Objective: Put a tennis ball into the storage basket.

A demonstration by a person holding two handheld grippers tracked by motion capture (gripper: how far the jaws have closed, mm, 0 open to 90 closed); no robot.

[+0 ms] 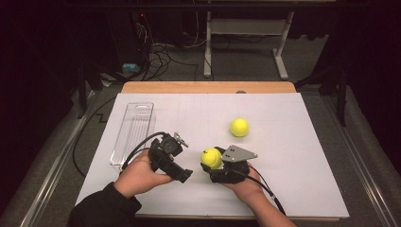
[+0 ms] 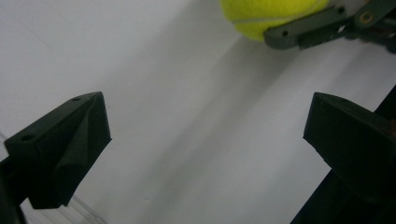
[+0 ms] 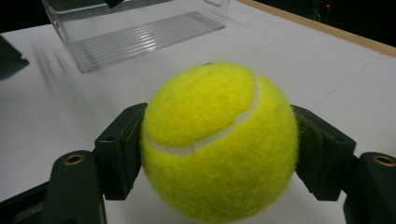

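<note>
The right hand-held gripper [image 3: 219, 154] has its two black jaws pressed against the sides of a yellow tennis ball [image 3: 219, 144], one on each flank, so the ball sits gripped between them just above the white tabletop [image 3: 60, 116]. In the high view this held ball [image 1: 211, 158] lies at the front of the right hand-held gripper [image 1: 213, 163], under its grey three-cornered plate.

Just to that gripper's left, the left hand-held gripper [image 1: 182, 176] is carried in the person's left hand [image 1: 139, 175]. Its jaws stand wide apart with bare tabletop between them and nothing in their grasp; ahead of them, in the left gripper view, the gripped ball [image 2: 266, 16] and one jaw of the other gripper show.

Farther out, beyond the right hand-held gripper and a little to its right, a second tennis ball [image 1: 239, 127] rests alone on the tabletop. Beyond the left hand-held gripper lies a long clear plastic tray [image 1: 134, 132], lengthwise and away from the person.
</note>
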